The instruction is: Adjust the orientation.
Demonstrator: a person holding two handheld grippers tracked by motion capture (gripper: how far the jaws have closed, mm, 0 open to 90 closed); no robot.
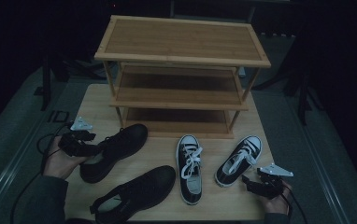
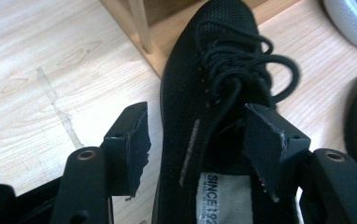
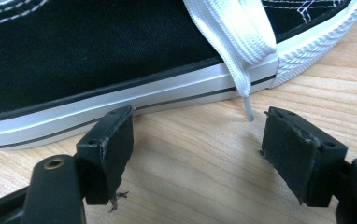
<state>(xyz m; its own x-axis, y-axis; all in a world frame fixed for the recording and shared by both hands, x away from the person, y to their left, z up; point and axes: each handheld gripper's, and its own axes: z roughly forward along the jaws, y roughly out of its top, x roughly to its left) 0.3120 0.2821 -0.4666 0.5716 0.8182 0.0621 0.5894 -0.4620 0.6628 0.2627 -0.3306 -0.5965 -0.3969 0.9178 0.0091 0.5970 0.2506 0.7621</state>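
Left gripper view shows the black shoe (image 2: pixel 214 107) lying on the counter (image 2: pixel 36 70), its toe near the leg of the shoe rack (image 2: pixel 141 23). Your left hand-held gripper (image 2: pixel 200 144) stands wide apart around the shoe collar: one pad is outside the wall, the other sits inside the opening, and neither presses. If you lift now, the shoe stays behind. If you close too near the loose laces (image 2: pixel 251 60), I think you may pinch only a loop and the shoe could swing and hit the rack. Your right hand-held gripper (image 3: pixel 197 144) is spread open too, holding nothing, just beside the white sole of the canvas sneaker (image 3: pixel 120 56); its lace tip (image 3: pixel 248 109) hangs between the jaws and could catch.
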